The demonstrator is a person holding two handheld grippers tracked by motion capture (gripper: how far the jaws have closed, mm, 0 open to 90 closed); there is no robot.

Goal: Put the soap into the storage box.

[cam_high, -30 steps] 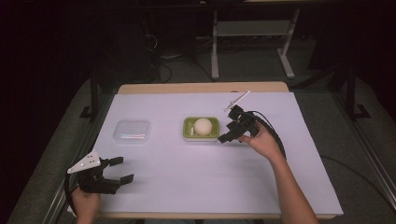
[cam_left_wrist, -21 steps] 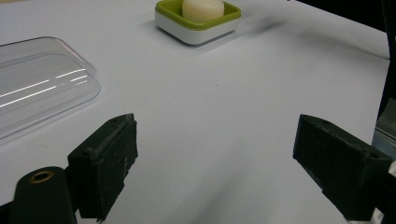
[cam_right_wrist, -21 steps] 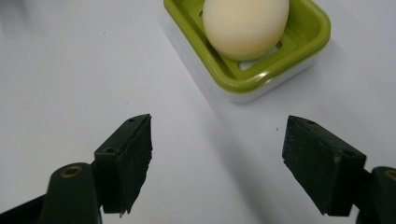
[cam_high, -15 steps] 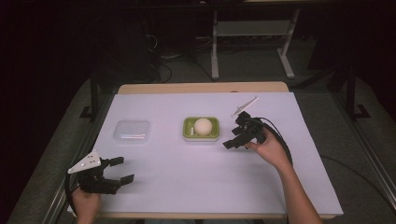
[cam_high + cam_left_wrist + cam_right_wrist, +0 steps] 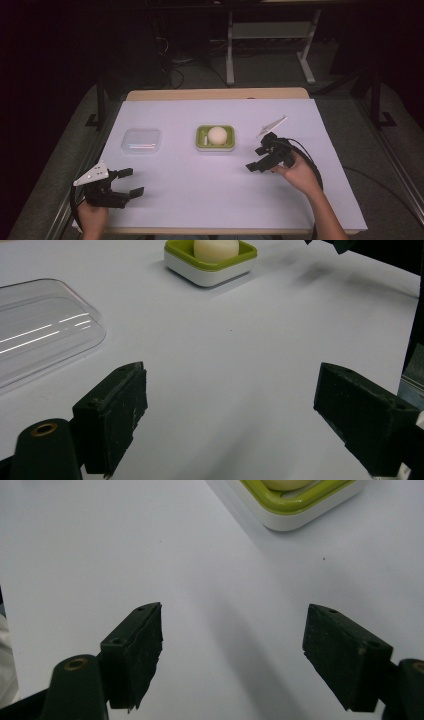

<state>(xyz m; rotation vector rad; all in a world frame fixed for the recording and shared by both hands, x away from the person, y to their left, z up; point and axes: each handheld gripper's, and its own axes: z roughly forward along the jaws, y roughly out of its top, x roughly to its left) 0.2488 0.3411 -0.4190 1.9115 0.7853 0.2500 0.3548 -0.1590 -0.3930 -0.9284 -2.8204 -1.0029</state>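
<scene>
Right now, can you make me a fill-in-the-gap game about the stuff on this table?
1. The pale ball sits in a tray with a ____ rim.
2. The clear lid lies on the tray's ____ side in the high view.
3. Both the left gripper and the right gripper have their jaws ____.

Missing words: green; left; open

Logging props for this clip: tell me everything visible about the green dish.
The dish is a small, rounded-rectangle tray, plastic by its look, with a lime-green inner rim over a white outer base. It sits flat and upright on the white table cover, near the middle, right of the clear lid. A pale, round ball rests inside it. Neither gripper touches it; both are open, apart from it.
</scene>
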